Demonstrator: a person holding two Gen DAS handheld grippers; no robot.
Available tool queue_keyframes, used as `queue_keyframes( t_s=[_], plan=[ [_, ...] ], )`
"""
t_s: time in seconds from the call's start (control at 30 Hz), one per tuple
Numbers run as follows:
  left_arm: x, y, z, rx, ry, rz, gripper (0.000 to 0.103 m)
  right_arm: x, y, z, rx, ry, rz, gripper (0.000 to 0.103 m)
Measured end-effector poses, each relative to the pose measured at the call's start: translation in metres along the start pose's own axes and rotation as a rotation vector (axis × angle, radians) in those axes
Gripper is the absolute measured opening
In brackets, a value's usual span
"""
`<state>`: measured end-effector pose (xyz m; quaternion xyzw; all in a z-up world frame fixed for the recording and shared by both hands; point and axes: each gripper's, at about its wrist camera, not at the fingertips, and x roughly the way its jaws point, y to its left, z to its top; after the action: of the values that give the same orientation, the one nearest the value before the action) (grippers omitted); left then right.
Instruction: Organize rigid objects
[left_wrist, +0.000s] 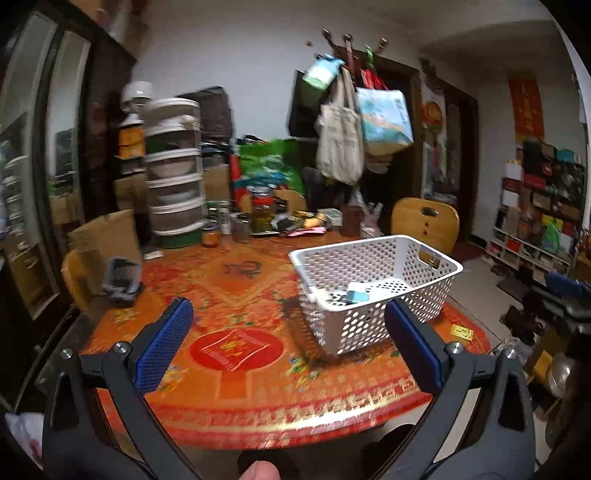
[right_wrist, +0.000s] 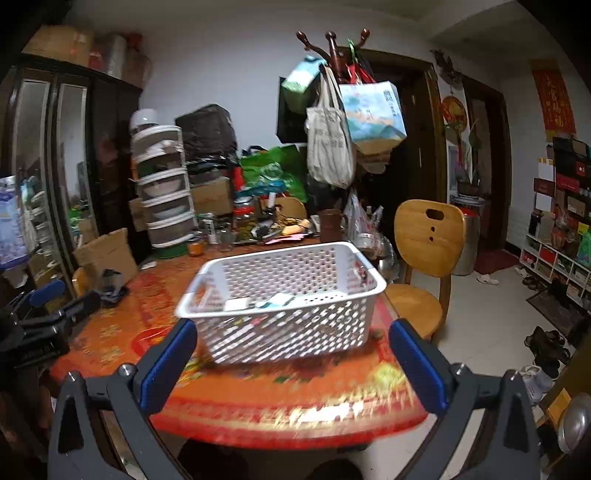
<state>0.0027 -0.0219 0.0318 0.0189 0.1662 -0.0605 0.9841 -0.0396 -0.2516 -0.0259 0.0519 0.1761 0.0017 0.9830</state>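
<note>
A white perforated basket (left_wrist: 439, 291) stands on the round table with the red and orange cloth (left_wrist: 236, 295). It holds a few small boxes (left_wrist: 356, 295), one teal. In the right wrist view the basket (right_wrist: 295, 328) is right ahead, with the boxes (right_wrist: 258, 301) inside. My left gripper (left_wrist: 288, 321) is open and empty, above the table's near edge, left of the basket. My right gripper (right_wrist: 293, 339) is open and empty, just in front of the basket. The left gripper shows at the left edge of the right wrist view (right_wrist: 44, 317).
A small yellow card (left_wrist: 461, 331) lies on the cloth right of the basket. Jars, a stacked food cover tower (left_wrist: 173, 184) and clutter fill the table's far side. A dark pouch (left_wrist: 120, 277) lies at the left. A wooden chair (right_wrist: 424, 258) stands at the right.
</note>
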Motion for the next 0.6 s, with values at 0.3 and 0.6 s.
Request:
queue_keyframes(
  t_s=[0.3,0.6],
  plan=[
    [-0.062,0.004,-0.008,0.01,-0.011,0.003,0.102,-0.042,0.028,-0.016,-0.015,0.061,0.031,0.103],
    [-0.011,-0.018,-0.013,0.015,0.107,-0.027,0.102,-0.022,0.018,-0.014,-0.017,0.106,0.025,0.103]
  ],
)
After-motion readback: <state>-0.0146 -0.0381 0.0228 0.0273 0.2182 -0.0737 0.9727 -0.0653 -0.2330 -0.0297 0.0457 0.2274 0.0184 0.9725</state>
